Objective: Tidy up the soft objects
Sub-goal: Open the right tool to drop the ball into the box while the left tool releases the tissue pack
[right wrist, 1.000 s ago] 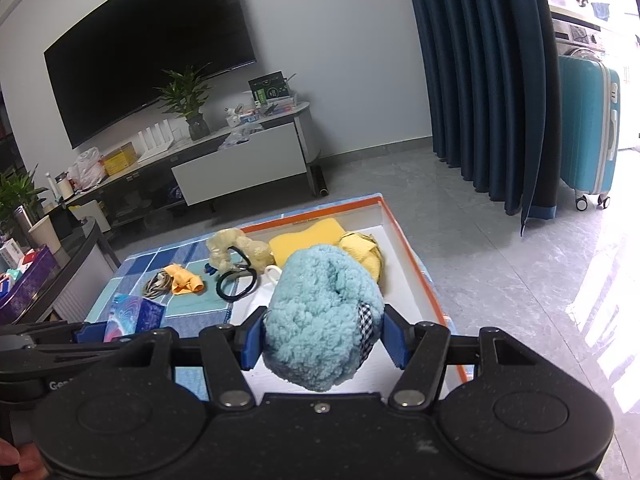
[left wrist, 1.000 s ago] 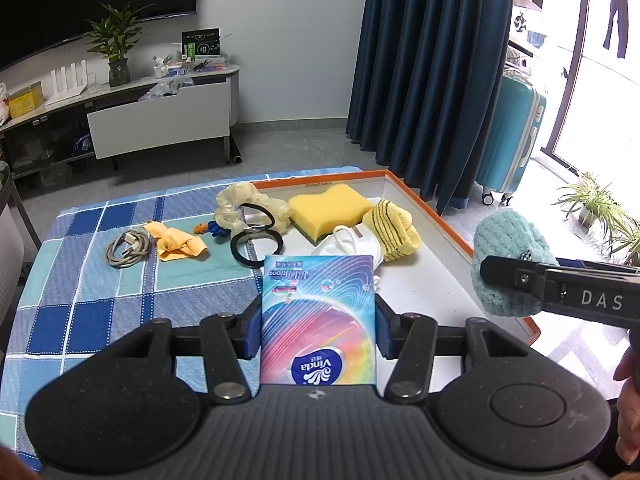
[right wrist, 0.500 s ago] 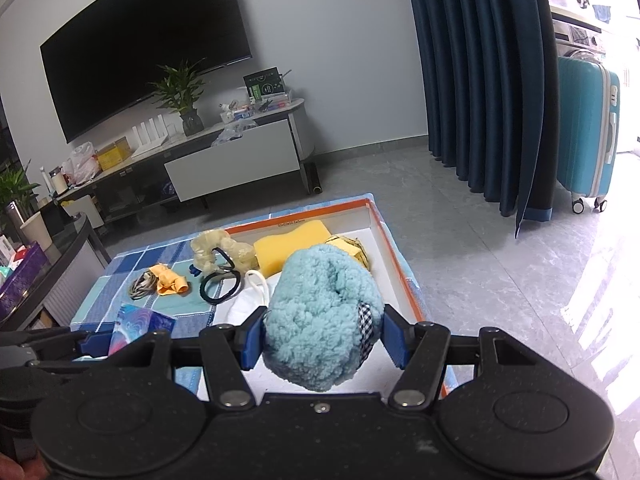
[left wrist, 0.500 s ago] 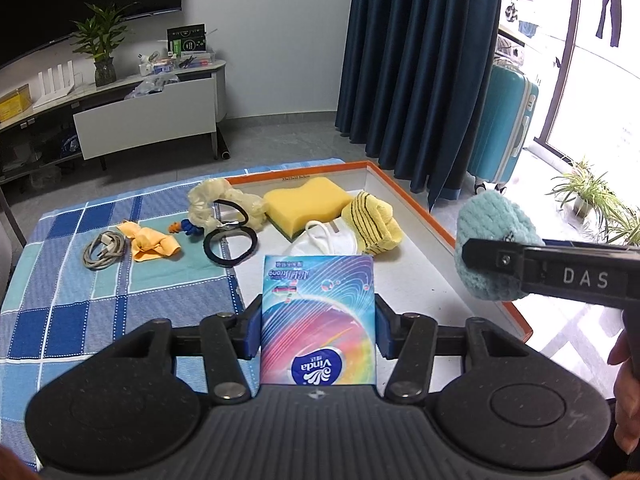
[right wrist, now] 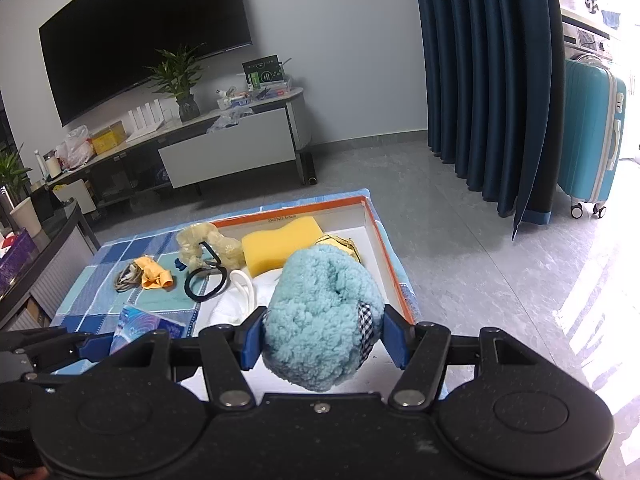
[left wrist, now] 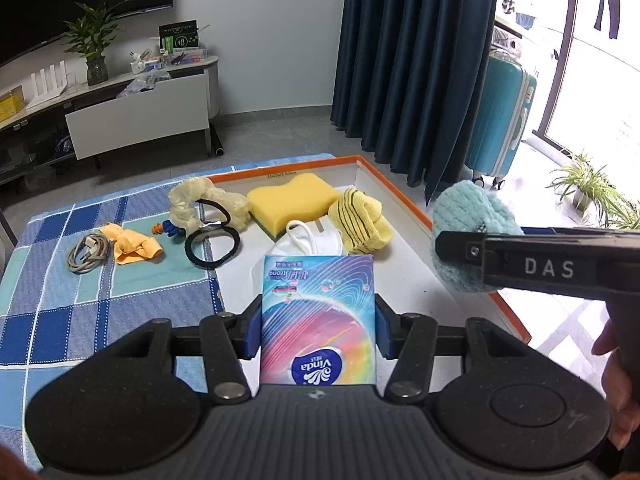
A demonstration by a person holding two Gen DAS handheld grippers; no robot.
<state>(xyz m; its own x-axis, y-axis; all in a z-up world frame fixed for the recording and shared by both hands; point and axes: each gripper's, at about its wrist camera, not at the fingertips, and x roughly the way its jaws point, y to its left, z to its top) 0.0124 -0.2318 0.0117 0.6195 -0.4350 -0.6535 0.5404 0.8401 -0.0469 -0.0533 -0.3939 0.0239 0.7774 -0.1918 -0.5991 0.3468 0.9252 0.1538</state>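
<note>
- At the bottom centre of the left wrist view, the left tool [left wrist: 318,330] is clamped on a rainbow-printed tissue pack [left wrist: 318,320], its blue pads pressing both sides.
- At the bottom centre of the right wrist view, the right tool [right wrist: 324,338] grips a fluffy teal slipper [right wrist: 320,316], held above the tray.
- Beyond them, in the middle of both views, lies a white tray [left wrist: 404,216] with an orange rim, resting on the desk [left wrist: 60,280] under a blue checked cloth.
- Inside the tray sit a white face mask [left wrist: 308,242], a yellow striped cloth [left wrist: 362,220] and a yellow sponge [left wrist: 292,200].
- Left of the tray, on the cloth, lie a black hair band [left wrist: 212,246], a pale scrunchie [left wrist: 192,202], an orange rag [left wrist: 134,244] and a coiled cable [left wrist: 88,254].
- Farthest off, at upper right, hangs a dark blue curtain [left wrist: 412,60], with a teal suitcase [left wrist: 500,120] beside it.
</note>
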